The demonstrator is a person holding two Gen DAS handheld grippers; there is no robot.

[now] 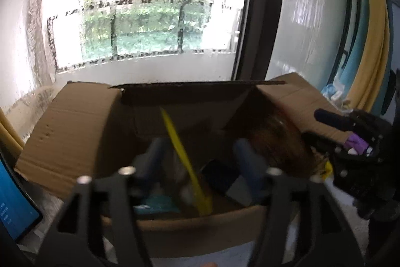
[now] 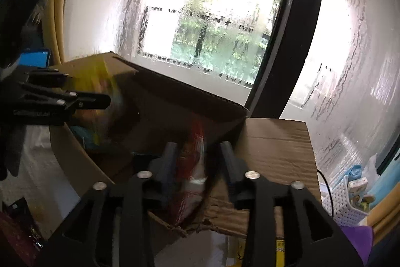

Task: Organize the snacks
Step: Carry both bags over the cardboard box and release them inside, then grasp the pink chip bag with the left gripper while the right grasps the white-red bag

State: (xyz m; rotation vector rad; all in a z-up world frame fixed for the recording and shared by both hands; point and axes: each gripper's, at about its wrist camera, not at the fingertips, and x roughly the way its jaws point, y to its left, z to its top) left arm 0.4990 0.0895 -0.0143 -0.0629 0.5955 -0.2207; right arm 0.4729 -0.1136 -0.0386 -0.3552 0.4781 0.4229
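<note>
Holding snack packets (image 1: pixel 186 162) (blurred): cardboard box (image 1: pixel 75 126)

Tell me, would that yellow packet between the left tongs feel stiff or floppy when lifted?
Probably floppy: the yellow packet shows as a thin, slightly bent strip over the cardboard box. Likely light too, since it looks flat rather than bulging. Its surface is too blurred to judge, so I can't say whether it might slide in the left tongs.

One cardboard box (image 1: pixel 75 121), two grippers (left (image 1: pixel 200 162), right (image 2: pixel 197 159)), one white basket (image 2: pixel 342 202).
</note>
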